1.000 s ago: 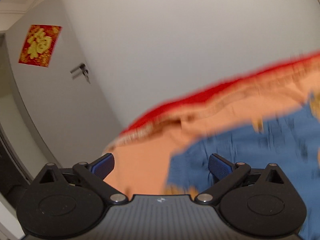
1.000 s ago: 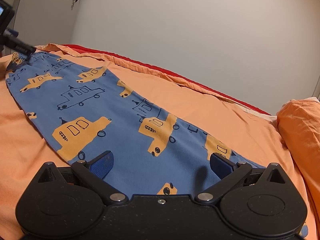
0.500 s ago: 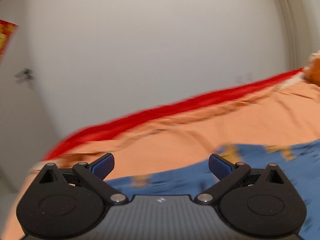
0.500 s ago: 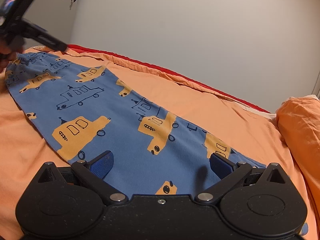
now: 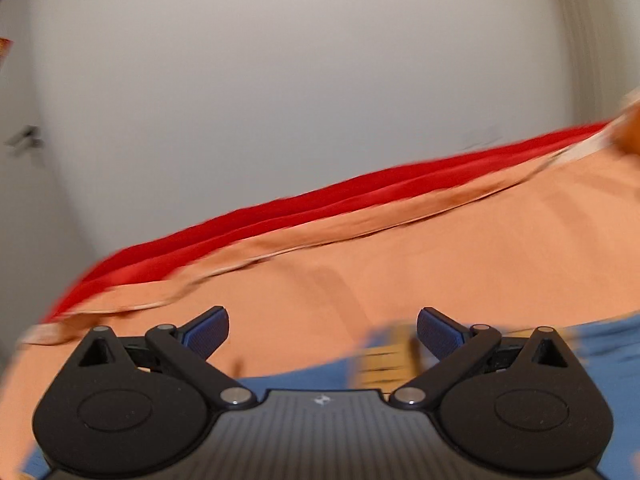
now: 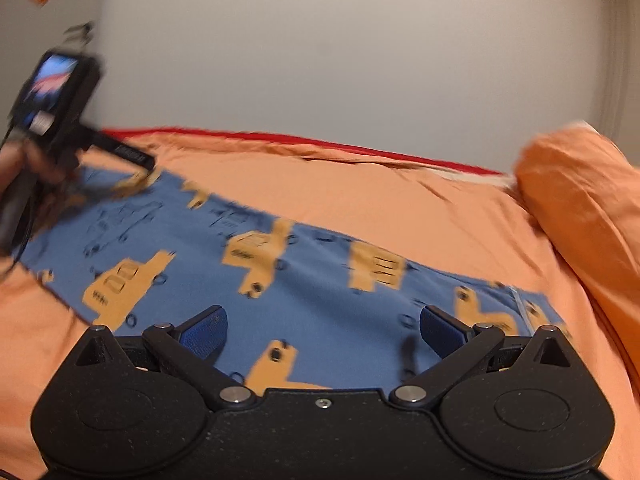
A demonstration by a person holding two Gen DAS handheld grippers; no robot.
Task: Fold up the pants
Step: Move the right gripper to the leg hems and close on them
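**A:** So where are the pants (image 6: 304, 280) sitting?

**B:** Flat on the bed's orange duvet (image 6: 400, 208), blue with yellow truck prints, running from far left to near right. An orange pillow (image 6: 580, 200) is on the right, and a red sheet (image 5: 320, 208) lines the far edge by the wall.

**A:** Grippers?

**B:** The right gripper (image 6: 323, 330) is spread wide over the near part of the fabric, holding nothing. The left gripper (image 5: 322, 330) is also wide and empty, over the pants' edge. It's blurry though, so I can't tell whether it's touching.
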